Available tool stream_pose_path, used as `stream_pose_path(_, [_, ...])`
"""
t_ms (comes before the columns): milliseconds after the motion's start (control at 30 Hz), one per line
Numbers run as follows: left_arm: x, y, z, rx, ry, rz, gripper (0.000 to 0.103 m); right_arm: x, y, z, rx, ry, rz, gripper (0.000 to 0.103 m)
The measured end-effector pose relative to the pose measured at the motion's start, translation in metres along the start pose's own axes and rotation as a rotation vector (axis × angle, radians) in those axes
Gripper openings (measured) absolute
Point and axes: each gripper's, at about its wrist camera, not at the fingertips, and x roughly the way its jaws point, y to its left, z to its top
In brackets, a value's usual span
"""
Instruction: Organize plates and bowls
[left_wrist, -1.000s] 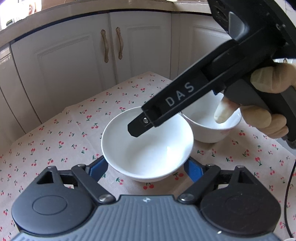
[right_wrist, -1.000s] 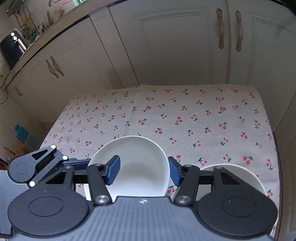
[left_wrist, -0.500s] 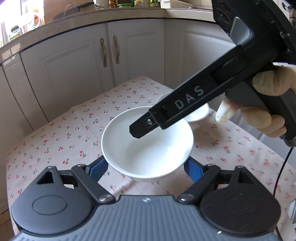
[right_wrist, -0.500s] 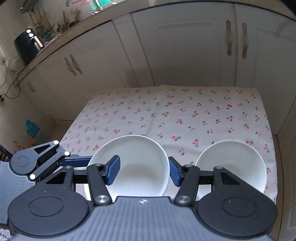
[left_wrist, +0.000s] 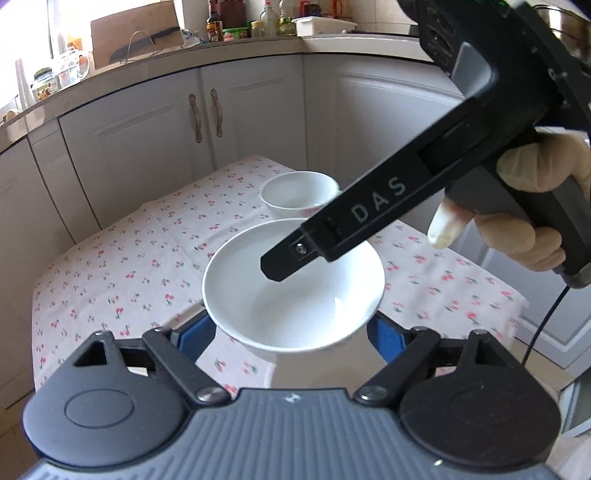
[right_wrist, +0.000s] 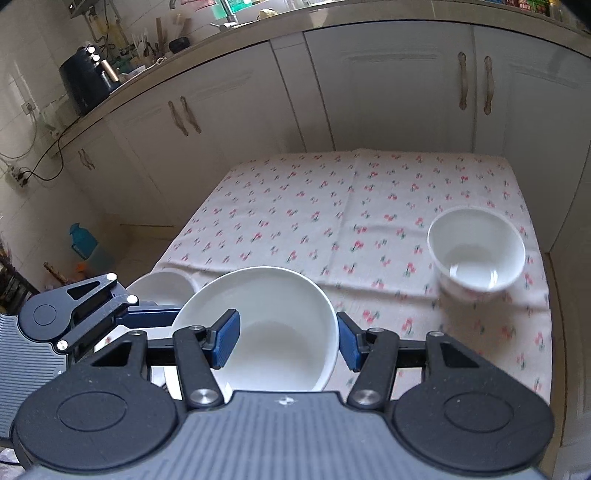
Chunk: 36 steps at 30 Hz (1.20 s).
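A white bowl is held up in the air above the cherry-print tablecloth. My left gripper is shut on its sides from below. My right gripper is shut on its rim, one finger inside the bowl and the other outside. The right gripper's body also shows in the left wrist view across the bowl. A second, smaller white bowl stands on the table at the right; it also shows in the left wrist view.
White cabinets surround the table on the far side and right. Another white dish shows behind the left gripper at the lower left of the right wrist view. A blue jug stands on the floor at left.
Both grippers have lifted the bowl up and away from the table. The second bowl and the tablecloth now look smaller and farther below.
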Motion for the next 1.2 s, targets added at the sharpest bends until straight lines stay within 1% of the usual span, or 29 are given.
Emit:
stream_pose_path(100, [-0.012, -0.010, -0.010, 0.011, 0.001, -0.007, 0.088, -0.010, 0.006, -0.015, 0.014, 0.009, 0.008, 0.062])
stream_pose_path(233, [-0.016, -0.018, -0.019, 0.017, 0.001, -0.015, 0.088, -0.015, 0.015, -0.033, -0.003, 0.021, -0.012, 0.063])
stream_pose_path(500, [-0.012, -0.021, -0.034, -0.007, 0.027, -0.032, 0.088, -0.009, 0.015, -0.050, 0.018, 0.046, -0.005, 0.064])
stream_pose_path(700, [-0.009, -0.022, -0.038, -0.002, 0.044, -0.030, 0.088, 0.000, 0.016, -0.057, 0.017, 0.064, -0.018, 0.064])
stream_pose_path(1200, [-0.002, -0.015, -0.042, -0.027, 0.086, -0.050, 0.088, 0.007, 0.015, -0.059, 0.023, 0.078, -0.007, 0.064])
